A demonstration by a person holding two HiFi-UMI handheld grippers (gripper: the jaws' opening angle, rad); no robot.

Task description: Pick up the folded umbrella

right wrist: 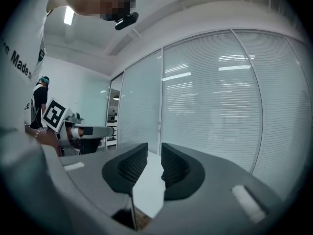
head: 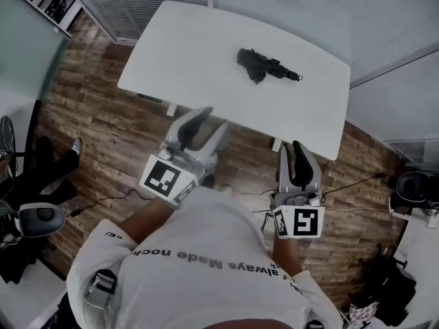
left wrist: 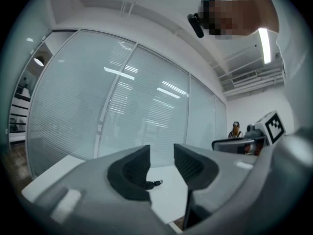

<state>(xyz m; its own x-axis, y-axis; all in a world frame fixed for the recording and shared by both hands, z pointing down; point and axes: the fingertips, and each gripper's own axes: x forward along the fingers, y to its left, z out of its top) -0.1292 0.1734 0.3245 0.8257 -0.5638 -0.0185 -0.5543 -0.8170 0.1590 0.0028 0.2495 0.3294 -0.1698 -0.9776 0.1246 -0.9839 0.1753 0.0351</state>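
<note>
Two hand-held grippers on approach to a desk, before any contact with the task's thing. The folded umbrella (head: 264, 65), black with its handle end pointing to the right of the head view, lies flat on the white desk (head: 185, 53), toward the far right part of the top. It rests on the bare surface, touching nothing else.

Left hand-held gripper (head: 204, 123): near the desk's front edge and well apart from the umbrella. Its jaws stand a little apart, released, with nothing between them. In the left gripper view the umbrella shows only as a small dark shape far off, through the gap.

Right hand-held gripper (head: 291, 149): by the desk's front edge near its right corner. Its jaws are drawn almost together and clench nothing; only the desk top and the glass partition (right wrist: 215, 97) appear beyond them in the right gripper view.

Progress, as judged from this arrangement: nothing of the pick-up is done. What remains is the whole of it: bringing a gripper across the desk to the umbrella, setting its jaws astride the bundle, closing, and lifting.

Containers: none can be made out on the desk, so there are no contents to report.
</note>
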